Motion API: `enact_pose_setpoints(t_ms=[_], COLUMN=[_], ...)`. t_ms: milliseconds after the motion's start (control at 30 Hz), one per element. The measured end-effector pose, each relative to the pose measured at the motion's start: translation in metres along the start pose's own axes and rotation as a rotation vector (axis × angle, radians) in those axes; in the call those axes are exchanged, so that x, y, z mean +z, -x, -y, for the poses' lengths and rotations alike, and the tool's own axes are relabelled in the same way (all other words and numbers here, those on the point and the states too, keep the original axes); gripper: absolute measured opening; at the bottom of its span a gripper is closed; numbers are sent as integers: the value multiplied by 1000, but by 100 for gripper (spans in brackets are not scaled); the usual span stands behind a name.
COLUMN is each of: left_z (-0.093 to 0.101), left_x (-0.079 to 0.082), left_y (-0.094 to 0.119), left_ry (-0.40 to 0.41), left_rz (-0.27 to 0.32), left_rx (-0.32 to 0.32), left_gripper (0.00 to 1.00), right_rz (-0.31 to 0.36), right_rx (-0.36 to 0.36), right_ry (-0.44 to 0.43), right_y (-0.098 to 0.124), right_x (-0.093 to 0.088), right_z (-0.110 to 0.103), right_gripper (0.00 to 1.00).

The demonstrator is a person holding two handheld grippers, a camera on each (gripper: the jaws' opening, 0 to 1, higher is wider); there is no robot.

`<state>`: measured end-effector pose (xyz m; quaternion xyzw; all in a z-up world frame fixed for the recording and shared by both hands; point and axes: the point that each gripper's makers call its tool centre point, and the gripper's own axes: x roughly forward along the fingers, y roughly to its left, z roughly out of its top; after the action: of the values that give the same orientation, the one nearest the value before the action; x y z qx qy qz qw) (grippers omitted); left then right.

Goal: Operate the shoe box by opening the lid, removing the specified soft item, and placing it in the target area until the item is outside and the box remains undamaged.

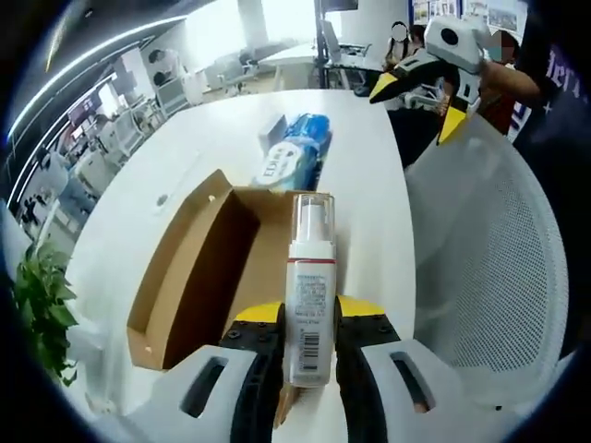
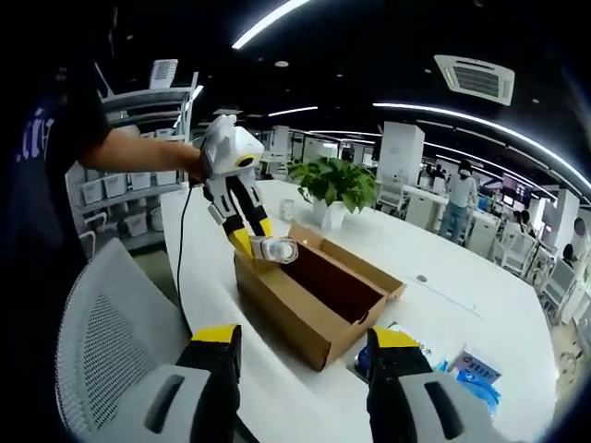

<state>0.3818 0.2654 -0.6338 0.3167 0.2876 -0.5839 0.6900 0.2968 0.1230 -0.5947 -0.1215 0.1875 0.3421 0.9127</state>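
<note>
Bottle lifted out, drop-off pending

Shoe box (image 2: 314,295) sits open on the white counter (image 1: 369,166), lid flap folded out, cardboard looks intact. My left fingers (image 1: 309,337) are clenched on a white pump bottle (image 1: 307,295), held above the box's end. Right fingers (image 2: 305,355) spread apart, holding nothing. Blue wipes pack (image 1: 297,152) lies beyond the box. Left to do: set the bottle down outside; target spot unclear.

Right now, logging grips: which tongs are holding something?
The left tongs, clamped on the white pump bottle over the open box; the right tongs are open and empty.
</note>
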Motion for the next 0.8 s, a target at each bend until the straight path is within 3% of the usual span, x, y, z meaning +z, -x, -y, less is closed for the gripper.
enact_pose_setpoints(t_ms=[800], left_z=[37], left_x=[27], left_y=[-8], left_ry=[-53], left_rz=[93], left_rx=[-78], left_gripper=[19], right_rz=[23], right_rx=[123], right_ry=[68], right_y=[-22], right_x=[16], right_z=[-24], right_gripper=[42])
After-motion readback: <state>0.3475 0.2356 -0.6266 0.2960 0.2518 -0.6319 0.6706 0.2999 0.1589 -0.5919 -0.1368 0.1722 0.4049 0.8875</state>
